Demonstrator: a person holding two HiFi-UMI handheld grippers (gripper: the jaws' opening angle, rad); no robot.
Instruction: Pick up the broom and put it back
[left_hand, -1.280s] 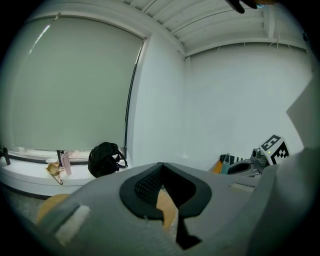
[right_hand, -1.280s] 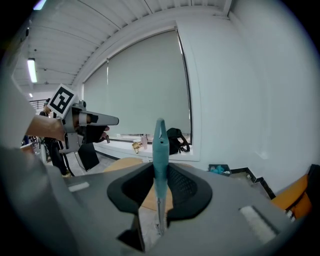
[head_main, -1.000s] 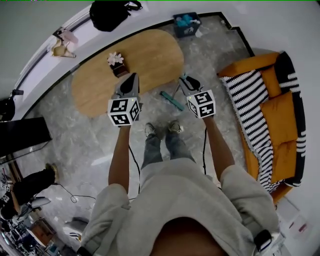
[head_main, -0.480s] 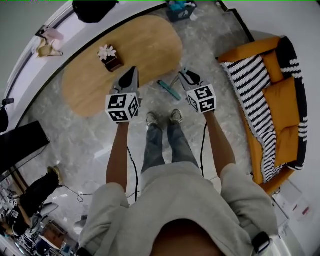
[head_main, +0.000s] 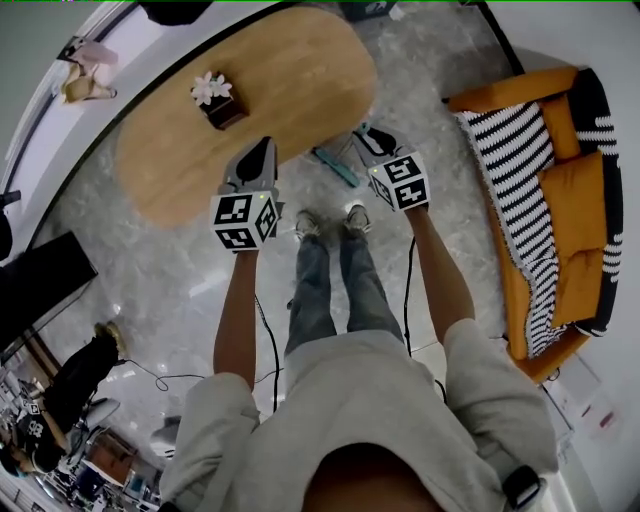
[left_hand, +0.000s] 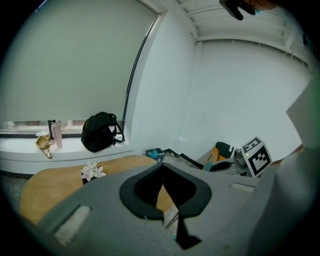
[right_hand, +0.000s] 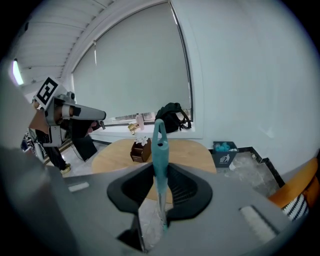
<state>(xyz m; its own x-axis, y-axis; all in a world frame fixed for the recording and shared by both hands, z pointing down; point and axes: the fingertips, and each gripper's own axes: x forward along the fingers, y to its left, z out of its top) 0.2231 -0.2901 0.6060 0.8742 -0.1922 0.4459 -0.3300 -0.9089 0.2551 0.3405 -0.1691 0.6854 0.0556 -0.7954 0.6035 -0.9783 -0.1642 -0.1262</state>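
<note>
Currently we note the broom (right_hand: 159, 145) clamped by its teal handle in the right gripper (right_hand: 156, 172). In the head view its head sits at 12 o'clock from our shoes (head_main: 330, 222), beside the wooden table (head_main: 300, 80). Left gripper (left_hand: 162, 169): jaws together, empty. Orange sofa (head_main: 570, 200) at 3 o'clock.

The oval wooden table (head_main: 180, 140) blocks the way ahead of my left gripper (head_main: 264, 150); between it and the orange sofa (head_main: 570, 190), bare marble floor (head_main: 430, 110) is open.
</note>
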